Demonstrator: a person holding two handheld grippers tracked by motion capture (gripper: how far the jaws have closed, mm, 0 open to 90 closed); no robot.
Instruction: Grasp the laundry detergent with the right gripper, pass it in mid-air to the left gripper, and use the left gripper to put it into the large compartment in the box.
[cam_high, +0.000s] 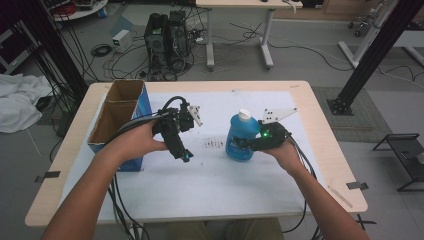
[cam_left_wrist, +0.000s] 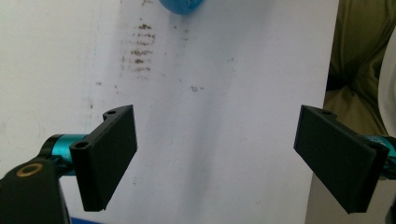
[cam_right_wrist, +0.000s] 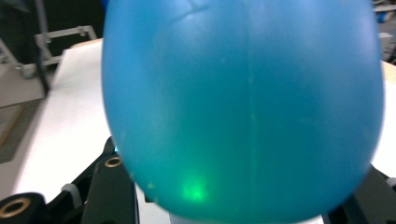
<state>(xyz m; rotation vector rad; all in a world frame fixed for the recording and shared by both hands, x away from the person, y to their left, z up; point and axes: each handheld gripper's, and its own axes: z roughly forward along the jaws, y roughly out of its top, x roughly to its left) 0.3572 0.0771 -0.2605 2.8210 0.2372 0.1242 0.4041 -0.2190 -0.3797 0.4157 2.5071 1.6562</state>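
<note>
A blue bottle (cam_high: 239, 142) with a white cap (cam_high: 243, 115) stands upright on the white mat (cam_high: 210, 175), right of the middle. My right gripper (cam_high: 250, 143) comes at it from the right, its jaws on either side of the body and shut on it. In the right gripper view the blue bottle (cam_right_wrist: 243, 102) sits very close between the black jaws, with a green glow low on it. My left gripper (cam_high: 184, 154) hangs left of the bottle, tipped down at the mat. Its black pads (cam_left_wrist: 109, 156) stand wide apart over bare mat, with nothing between them.
An open cardboard box (cam_high: 117, 117) with a blue side stands at the table's left edge, close to my left forearm. Brown smudges (cam_high: 215, 144) mark the mat between the grippers. Cables trail off the front edge. The wooden table rim (cam_high: 327, 150) frames the mat.
</note>
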